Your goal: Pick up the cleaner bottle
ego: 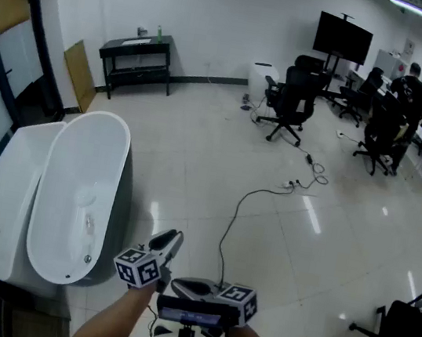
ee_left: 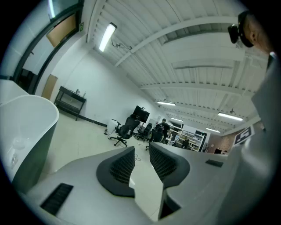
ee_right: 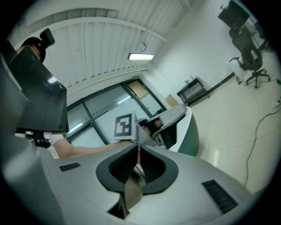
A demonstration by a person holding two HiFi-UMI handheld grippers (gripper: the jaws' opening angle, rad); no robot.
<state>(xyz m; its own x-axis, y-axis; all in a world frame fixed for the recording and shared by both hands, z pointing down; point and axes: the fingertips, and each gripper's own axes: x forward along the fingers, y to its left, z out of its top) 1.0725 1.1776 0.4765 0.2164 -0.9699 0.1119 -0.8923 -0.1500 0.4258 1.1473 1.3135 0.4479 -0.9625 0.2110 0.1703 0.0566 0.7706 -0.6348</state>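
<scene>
Zero progress | I see no cleaner bottle in any view | left gripper [ee_left: 141,151] slightly spread, empty | right gripper [ee_right: 138,151] pressed together, empty | finding, grasping, lifting remain

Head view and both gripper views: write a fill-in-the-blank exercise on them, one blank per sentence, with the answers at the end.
1. The left gripper has its jaws ____, with nothing between them.
2. The right gripper has its jaws ____, holding nothing.
3. In the head view the white bathtub lies on the person's ____ side.
4. The cable trailing over the floor is ____ in colour.
Missing words: apart; shut; left; black.
</scene>
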